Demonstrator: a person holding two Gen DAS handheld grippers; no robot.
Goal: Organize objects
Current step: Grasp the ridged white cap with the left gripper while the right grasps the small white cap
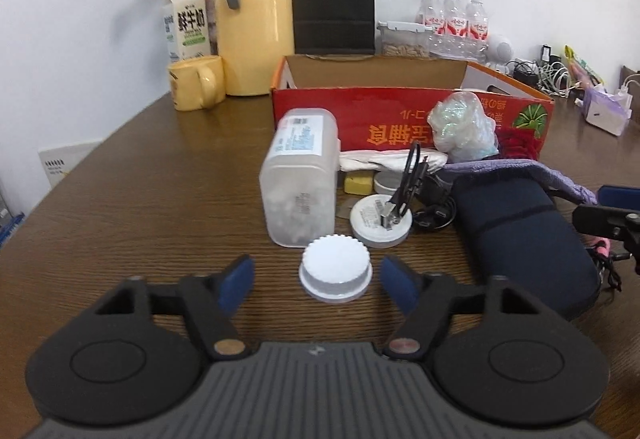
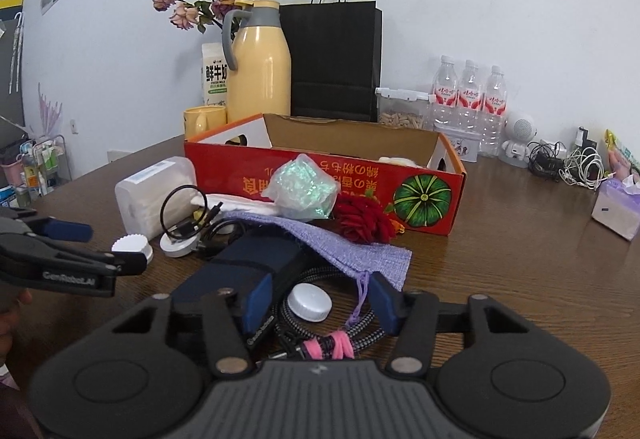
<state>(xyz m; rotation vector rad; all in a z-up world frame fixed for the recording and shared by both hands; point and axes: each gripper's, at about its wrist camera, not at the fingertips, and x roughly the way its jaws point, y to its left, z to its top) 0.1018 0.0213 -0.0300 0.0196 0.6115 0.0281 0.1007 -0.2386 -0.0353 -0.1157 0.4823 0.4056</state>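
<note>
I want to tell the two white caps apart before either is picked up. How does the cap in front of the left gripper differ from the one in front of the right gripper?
The ridged cap has a notched edge and a flange at its base; the smooth cap is plain and rounded. The ridged cap sits on bare table, the smooth cap against a braided cable. Both are white, and each lies between open fingers: left gripper, right gripper.
</note>
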